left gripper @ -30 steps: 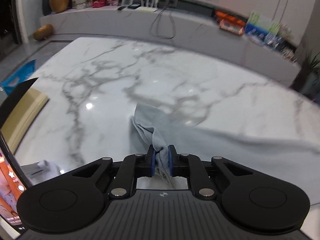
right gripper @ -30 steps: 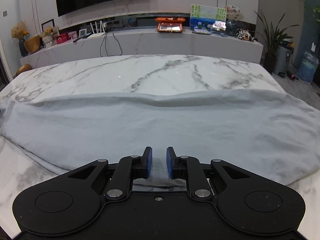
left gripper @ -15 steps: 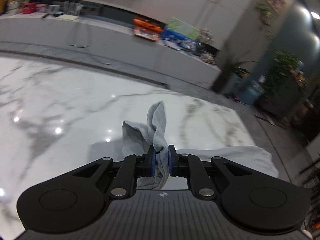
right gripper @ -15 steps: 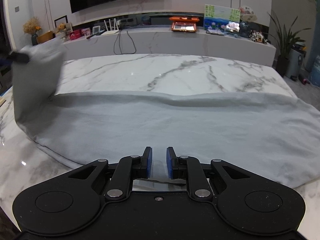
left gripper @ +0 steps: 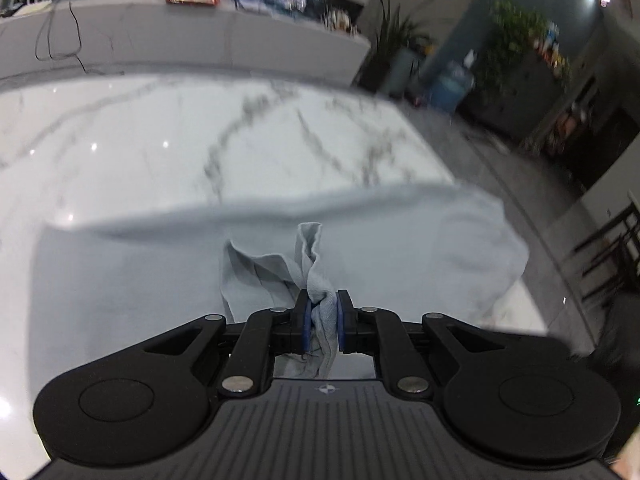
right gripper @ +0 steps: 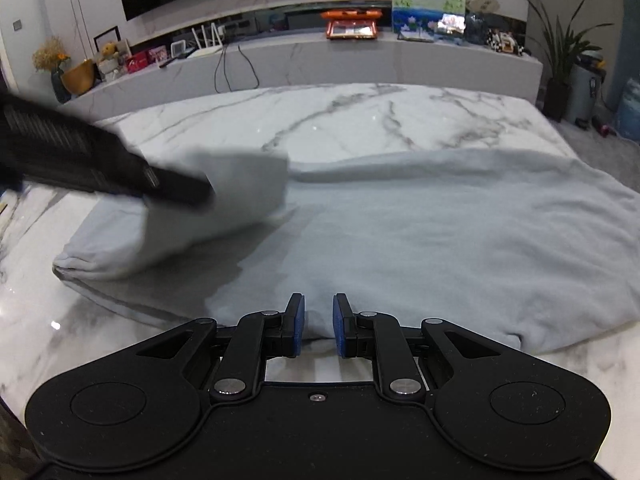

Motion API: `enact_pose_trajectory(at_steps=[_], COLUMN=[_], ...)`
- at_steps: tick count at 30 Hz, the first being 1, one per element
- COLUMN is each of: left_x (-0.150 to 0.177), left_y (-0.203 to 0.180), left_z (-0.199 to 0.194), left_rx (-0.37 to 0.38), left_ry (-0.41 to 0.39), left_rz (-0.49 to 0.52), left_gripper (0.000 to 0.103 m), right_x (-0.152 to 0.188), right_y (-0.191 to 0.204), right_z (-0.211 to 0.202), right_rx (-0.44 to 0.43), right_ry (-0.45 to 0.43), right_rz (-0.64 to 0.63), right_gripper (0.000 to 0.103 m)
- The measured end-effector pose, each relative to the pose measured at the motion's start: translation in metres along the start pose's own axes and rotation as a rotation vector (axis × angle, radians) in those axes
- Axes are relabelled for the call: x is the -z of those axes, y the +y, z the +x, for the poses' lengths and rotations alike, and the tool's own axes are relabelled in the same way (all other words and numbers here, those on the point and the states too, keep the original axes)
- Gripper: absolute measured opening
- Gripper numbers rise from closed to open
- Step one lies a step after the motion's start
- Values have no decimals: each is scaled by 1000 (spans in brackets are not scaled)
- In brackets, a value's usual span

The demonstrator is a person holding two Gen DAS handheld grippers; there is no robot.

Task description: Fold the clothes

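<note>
Grey knit garment (right gripper: 420, 232) lies spread over the marble table (right gripper: 360, 120), most of it flat, right end bunched near the table edge. I've got my left gripper (left gripper: 321, 316) clamped on a twisted wad of one end of it, blue pads pinching the fabric w/ a tail sticking up past the tips. In the right wrist view that same gripper (right gripper: 176, 190) shows as a blurred black bar holding a lifted flap over the garment's left part. Right gripper (right gripper: 319, 320) sits at the near hem, jaws parted, nothing between them; whether the tips touch the cloth I can't tell.

Step in hand, imo: carry the left end across to make the fold. To do it well:
- keep the lifted end low so it doesn't drag the layer under it
- lay it so the edges line up w/ the body, not skewed
- use the right gripper to pin the near hem while I lay the flap
- release only once the flap rests flat; the bunched grip will prob leave a wrinkle to smooth out

Writing/brands: none legible. Small emblem on the left gripper body (left gripper: 326, 390), too small to read. Boxes and a picture on the far counter (right gripper: 400, 48), text unreadable.
</note>
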State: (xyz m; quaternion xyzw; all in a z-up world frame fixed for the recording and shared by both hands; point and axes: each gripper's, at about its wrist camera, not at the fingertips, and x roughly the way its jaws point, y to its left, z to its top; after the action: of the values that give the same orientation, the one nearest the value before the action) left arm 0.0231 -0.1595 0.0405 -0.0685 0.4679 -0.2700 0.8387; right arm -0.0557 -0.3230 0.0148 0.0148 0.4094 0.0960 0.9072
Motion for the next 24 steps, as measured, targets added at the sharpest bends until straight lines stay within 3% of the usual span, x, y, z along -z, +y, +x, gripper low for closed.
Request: enact_pose_trajectory(at_steps=[12,16,19,24], left_x=[20,21,24,35], left_y=[-12,-9,-13,-6], left_z=[11,1,-10,-32], left_rx=[-62,-19,-52,-118], left_ry=[63,30,8,-9], left_rz=[67,50,106,171], left_gripper=[13,29,43,47], right_x=[0,-1,0,-2], right_y=[10,10,9,9], right_z=[9,9,3,-2], right_rx=[38,39,34,4], right_ry=[55,62,56,50], right_rz=[-60,-64,-44,10], right_gripper=[16,17,19,26])
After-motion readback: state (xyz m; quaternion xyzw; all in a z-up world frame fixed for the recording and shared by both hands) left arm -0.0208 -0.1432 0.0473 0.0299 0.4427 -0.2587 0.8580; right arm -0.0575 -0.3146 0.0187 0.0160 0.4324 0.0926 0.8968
